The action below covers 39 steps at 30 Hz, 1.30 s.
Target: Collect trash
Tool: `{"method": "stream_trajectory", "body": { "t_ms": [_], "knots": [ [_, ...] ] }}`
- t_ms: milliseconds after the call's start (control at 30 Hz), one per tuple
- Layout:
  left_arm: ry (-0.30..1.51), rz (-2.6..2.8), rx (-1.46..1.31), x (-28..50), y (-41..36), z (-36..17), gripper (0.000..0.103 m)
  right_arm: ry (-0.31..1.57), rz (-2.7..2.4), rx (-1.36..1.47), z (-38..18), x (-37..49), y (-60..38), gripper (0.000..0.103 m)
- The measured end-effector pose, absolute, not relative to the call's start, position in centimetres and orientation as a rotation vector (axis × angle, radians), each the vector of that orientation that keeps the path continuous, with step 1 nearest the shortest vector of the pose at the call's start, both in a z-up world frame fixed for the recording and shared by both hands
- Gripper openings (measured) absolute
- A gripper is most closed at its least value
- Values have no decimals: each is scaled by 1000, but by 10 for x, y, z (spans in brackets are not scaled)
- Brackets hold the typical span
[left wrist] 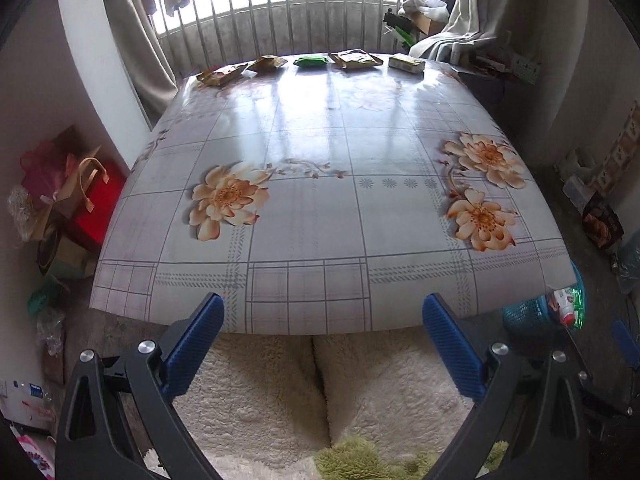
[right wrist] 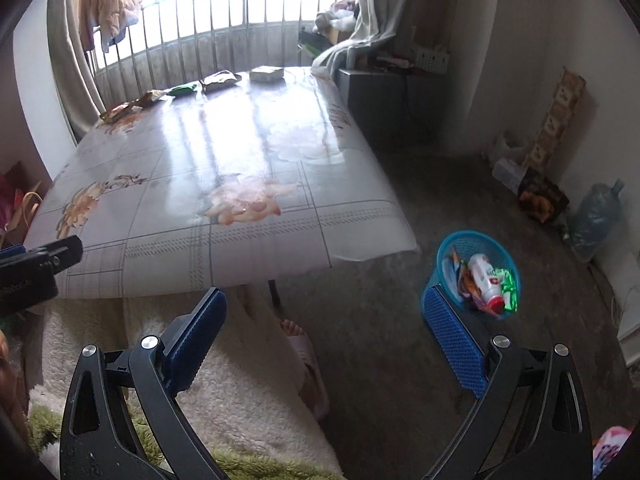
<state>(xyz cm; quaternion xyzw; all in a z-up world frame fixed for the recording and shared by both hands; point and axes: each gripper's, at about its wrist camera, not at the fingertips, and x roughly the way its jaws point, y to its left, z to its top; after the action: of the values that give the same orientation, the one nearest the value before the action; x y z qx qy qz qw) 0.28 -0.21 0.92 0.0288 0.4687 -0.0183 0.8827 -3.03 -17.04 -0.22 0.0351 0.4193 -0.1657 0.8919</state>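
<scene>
While hovering at table point(left wrist: 320, 208) near edge, left gripper point(left wrist: 323, 320) and right gripper point(right wrist: 324, 312): fingers spread wide, holding nothing.

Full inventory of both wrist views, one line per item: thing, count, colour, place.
table: 1, glossy floral grid cover, centre
brown wrappers: 3, tan/gold, far table edge
green packet: 1, green, far edge, middle of the row
pale box: 1, cream, far edge, right end of the row
basket: 1, blue mesh, on floor right of the table
basket contents: white bottle with red cap, green foil, orange wrappers
bags: several, red, pink, kraft, floor left of the table
railing: 1, grey metal, behind the table
curtains: beige, both sides of the railing
water jug: 1, bluish, right wall
fleece lap: cream
left gripper: open, empty
right gripper: open, empty
</scene>
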Motion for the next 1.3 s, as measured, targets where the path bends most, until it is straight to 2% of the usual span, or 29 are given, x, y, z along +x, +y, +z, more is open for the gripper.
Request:
{"method": "stream_trajectory", "body": {
  "t_ms": [1300],
  "knots": [
    [970,-4,112,0,-10,9,97,866,-414,58,-4,-27,-183,95]
  ]
}}
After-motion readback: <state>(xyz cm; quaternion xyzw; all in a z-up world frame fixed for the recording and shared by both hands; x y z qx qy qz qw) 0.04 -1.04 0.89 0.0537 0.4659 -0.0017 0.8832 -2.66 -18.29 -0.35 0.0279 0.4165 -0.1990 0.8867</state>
